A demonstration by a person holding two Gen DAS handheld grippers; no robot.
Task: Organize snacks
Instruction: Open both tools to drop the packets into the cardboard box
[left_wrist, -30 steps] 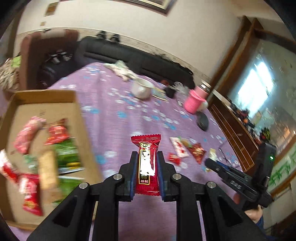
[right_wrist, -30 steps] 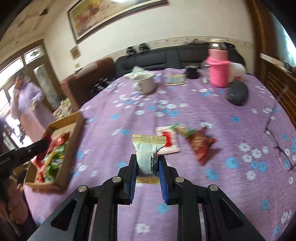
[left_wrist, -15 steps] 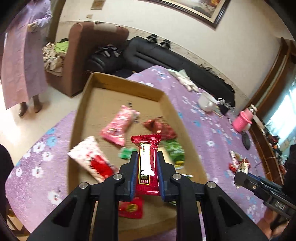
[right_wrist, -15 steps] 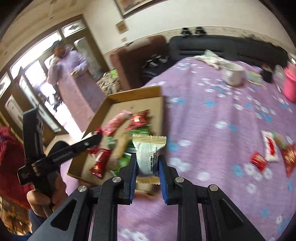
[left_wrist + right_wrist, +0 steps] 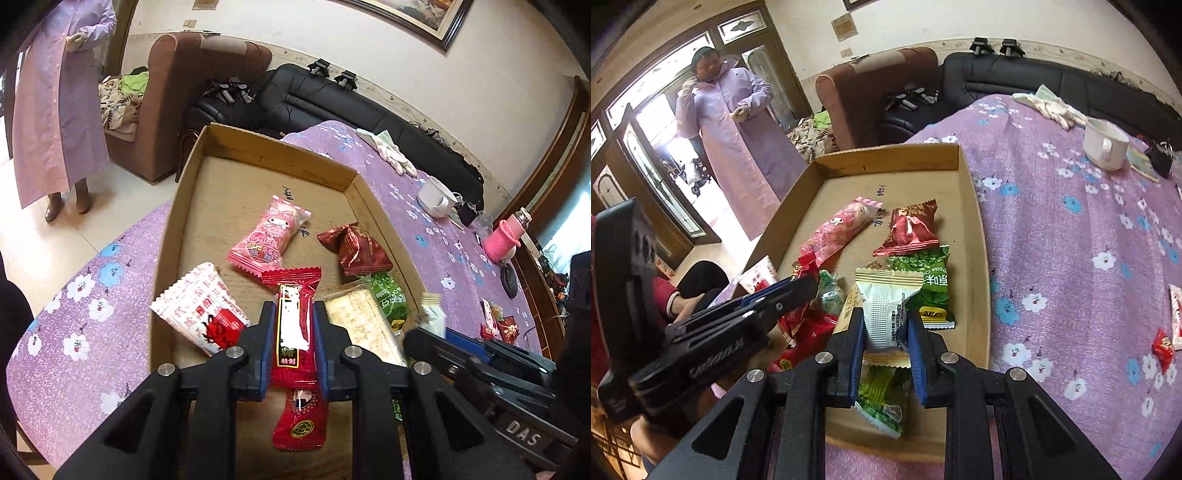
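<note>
The left claw (image 5: pixel 291 334) was clamped on a red packet (image 5: pixel 293 325), the right claw (image 5: pixel 886 328) on a white packet (image 5: pixel 884 314), both above the cardboard box (image 5: pixel 971 236) at the worktop's (image 5: pixel 1071 240) left edge. Crowded together, the claws risked colliding, or a drop missing the box.

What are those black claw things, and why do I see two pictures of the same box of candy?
The black claws are grabbers that a person holds, one in each hand. Each grabber has a small camera, so each picture looks out along one claw.

In the left-hand camera's picture, the left gripper pinches a red snack packet. In the right-hand camera's picture, the right gripper pinches a white snack packet. Each claw also shows in the other's picture.

Both hover over a cardboard box that already has snacks in it. The box sits on a purple flowered tablecloth, where a white mug stands too.
</note>
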